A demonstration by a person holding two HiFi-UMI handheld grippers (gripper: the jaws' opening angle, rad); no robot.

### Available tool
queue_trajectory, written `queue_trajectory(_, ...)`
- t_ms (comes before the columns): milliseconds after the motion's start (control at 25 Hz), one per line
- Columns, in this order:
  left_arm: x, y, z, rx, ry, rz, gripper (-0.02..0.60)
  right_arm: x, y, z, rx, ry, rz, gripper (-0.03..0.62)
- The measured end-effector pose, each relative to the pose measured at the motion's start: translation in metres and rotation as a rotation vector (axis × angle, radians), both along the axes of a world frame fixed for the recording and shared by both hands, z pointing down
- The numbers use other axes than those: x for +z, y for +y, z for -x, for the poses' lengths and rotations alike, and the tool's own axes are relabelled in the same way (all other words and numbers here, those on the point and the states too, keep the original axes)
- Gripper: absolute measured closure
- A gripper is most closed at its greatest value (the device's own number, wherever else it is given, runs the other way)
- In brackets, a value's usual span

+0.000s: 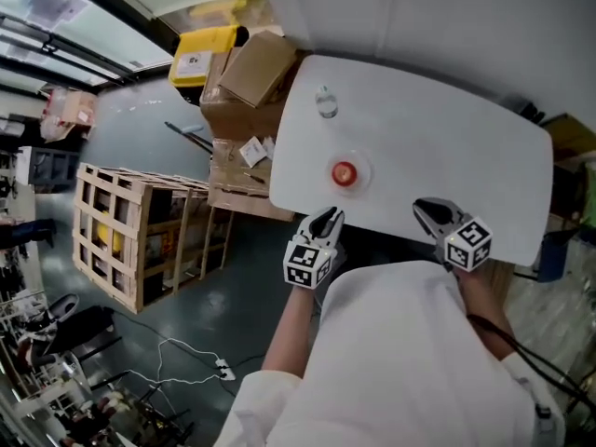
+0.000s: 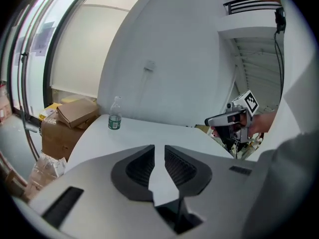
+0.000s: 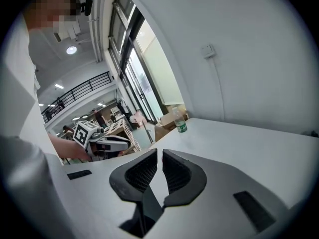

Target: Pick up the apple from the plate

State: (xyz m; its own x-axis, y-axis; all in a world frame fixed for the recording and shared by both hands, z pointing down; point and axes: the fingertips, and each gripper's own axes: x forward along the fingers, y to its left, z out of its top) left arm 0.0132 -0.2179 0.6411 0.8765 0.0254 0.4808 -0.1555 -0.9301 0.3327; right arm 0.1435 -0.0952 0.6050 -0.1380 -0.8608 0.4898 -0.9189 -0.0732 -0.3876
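A white table [image 1: 447, 147] with rounded corners stretches ahead of the left gripper [image 1: 326, 218], backed by a plain white wall [image 1: 419, 17]. Off to that gripper's left, a slatted wooden crate [image 1: 140, 236] and stacked cardboard boxes [image 1: 251, 73] stand on a dark grey floor [image 1: 233, 287]. Beyond them, tall dark-framed windows [image 2: 70, 49] let in pale daylight.

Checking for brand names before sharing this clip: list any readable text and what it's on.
No text is readable.
Label on the water bottle: green, too small to read.
Sticker on the yellow box: blurred.
Cubes on the left gripper and right gripper: square markers only, no words.
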Motion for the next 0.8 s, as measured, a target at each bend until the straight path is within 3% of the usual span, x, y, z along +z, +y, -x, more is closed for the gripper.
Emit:
queue_trajectory(320, 0.036, -0.020, -0.028, 0.100, -0.043, 0.001, 0.475, 0.004, 0.001, 0.006, 0.068, 0.011, 0.055, 0.540)
queue_trajectory(800, 0.106, -0.041, -0.061, 0.166, -0.167, -0.017, 0.355, 0.013, 0.015, 0.014, 0.148, 0.003, 0.112, 0.540)
